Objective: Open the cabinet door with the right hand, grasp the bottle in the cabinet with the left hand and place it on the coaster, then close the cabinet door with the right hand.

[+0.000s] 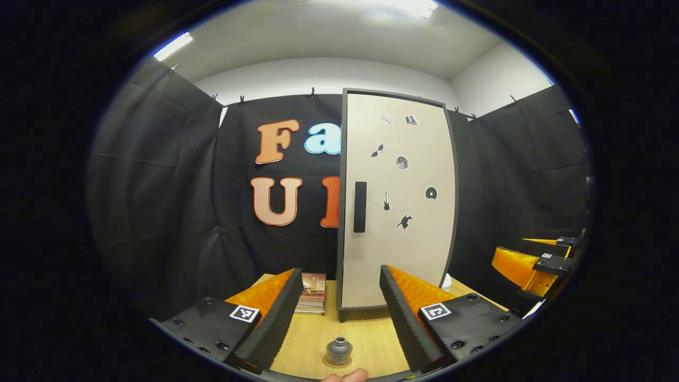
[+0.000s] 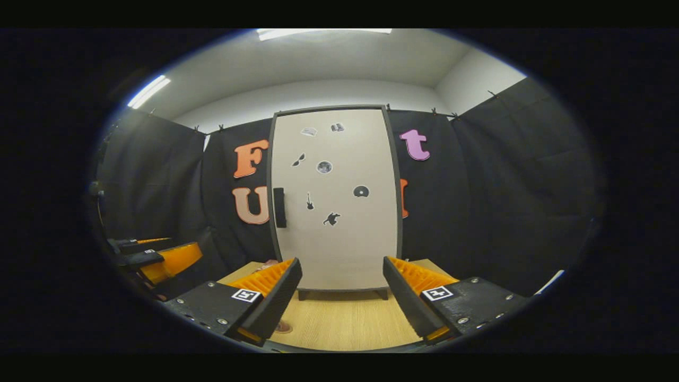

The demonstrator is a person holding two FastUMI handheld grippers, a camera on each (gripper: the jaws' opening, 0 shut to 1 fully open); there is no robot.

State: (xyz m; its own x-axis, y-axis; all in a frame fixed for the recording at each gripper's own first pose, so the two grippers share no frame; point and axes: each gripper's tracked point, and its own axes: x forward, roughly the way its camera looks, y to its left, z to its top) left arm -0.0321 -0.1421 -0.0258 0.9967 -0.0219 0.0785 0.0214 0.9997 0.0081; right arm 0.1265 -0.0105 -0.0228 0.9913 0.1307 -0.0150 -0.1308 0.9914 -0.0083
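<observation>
The cabinet (image 1: 398,212) stands at the back of the wooden table, its pale door shut, with a black handle (image 1: 360,207) on the door's left edge. A small grey bottle (image 1: 338,350) stands upright on a round coaster (image 1: 338,363) near the table's front, between my left gripper's fingers but below them and not touched. My left gripper (image 1: 340,273) is open and holds nothing. My right gripper (image 2: 342,262) is open too and faces the shut cabinet door (image 2: 337,201), well short of its handle (image 2: 279,207). The right gripper (image 1: 536,262) also appears at the far right of the left gripper view.
A stack of books (image 1: 312,300) lies left of the cabinet. Something white (image 1: 447,281) peeks out behind the cabinet's right side. A person's fingertip (image 1: 345,375) shows at the bottom edge. The left gripper (image 2: 154,257) hangs off the table's left side in the right gripper view.
</observation>
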